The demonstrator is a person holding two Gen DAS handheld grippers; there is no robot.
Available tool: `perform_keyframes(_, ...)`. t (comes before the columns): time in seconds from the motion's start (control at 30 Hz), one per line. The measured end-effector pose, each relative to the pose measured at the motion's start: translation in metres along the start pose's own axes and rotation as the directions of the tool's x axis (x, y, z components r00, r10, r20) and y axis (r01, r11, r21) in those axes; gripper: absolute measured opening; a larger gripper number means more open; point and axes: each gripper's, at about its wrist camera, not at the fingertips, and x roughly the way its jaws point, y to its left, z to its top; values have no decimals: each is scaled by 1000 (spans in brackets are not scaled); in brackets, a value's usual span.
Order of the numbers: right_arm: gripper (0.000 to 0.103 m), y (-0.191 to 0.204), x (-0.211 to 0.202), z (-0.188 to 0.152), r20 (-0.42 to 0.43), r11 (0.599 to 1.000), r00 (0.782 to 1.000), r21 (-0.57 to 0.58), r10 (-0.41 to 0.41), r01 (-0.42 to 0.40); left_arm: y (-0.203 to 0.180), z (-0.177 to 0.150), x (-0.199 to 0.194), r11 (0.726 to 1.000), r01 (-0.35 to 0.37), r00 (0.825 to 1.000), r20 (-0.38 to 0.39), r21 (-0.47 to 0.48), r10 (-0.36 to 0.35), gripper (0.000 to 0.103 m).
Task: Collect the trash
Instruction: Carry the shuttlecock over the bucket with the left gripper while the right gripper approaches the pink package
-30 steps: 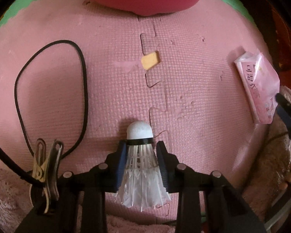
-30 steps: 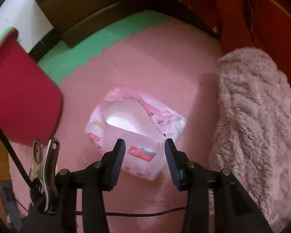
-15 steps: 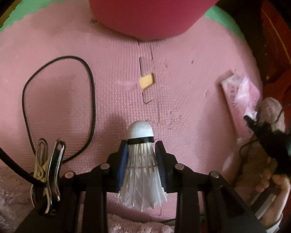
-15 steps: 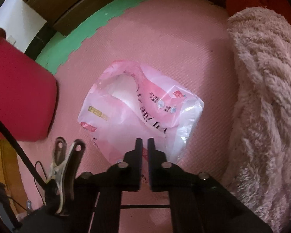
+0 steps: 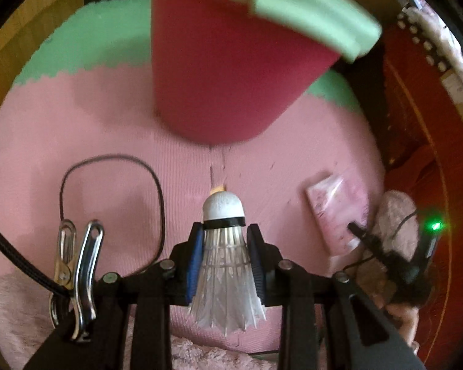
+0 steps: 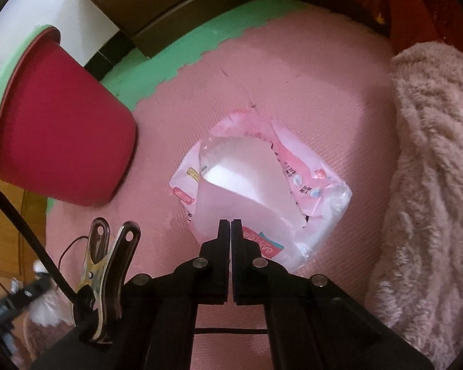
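Observation:
My left gripper (image 5: 223,237) is shut on a white feather shuttlecock (image 5: 225,265), its cork tip pointing forward, held above the pink mat. Ahead of it stands the red bin (image 5: 225,71) with a green rim. In the right wrist view my right gripper (image 6: 230,225) is shut on the near edge of a crumpled pink and clear plastic wrapper (image 6: 262,178), which lies on the mat right of the red bin (image 6: 61,117). The left wrist view shows the same wrapper (image 5: 339,209) at the right, with the right gripper's dark tip on it.
A black cord loop (image 5: 157,191) lies on the pink foam mat (image 5: 77,123), and a small orange scrap (image 5: 216,189) peeks out behind the cork. A fluffy pink blanket (image 6: 432,169) borders the mat on the right. Green mat (image 6: 176,52) and wooden drawers lie beyond.
My left gripper has risen with the shuttlecock and tipped toward the bin, whose green rim is now in view. My right gripper's jaws have closed on the wrapper's edge.

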Motion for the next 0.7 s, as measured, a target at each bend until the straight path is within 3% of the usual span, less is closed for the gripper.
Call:
perform_keyframes(0.1, 12, -6, -14, -8, 4, 1000, 1000, 5, -7, 7, -5, 12, -29, 1000, 5, 997, 80, 18, -6, 29)
perform_keyframes(0.23, 34, -7, -29, -8, 43, 995, 994, 7, -96, 96, -14, 33, -76, 999, 1, 980, 199, 53, -11, 29)
perform_keyframes(0.37, 46, -10, -30, -6, 55, 989, 988, 33, -143, 142, -20, 55, -107, 997, -4, 963, 268, 76, -17, 29)
perform_keyframes(0.7, 55, -21, -6, -6, -29, 979, 981, 51, -194, 196, -28, 126, -132, 991, -110, 923, 378, 75, 74, 29)
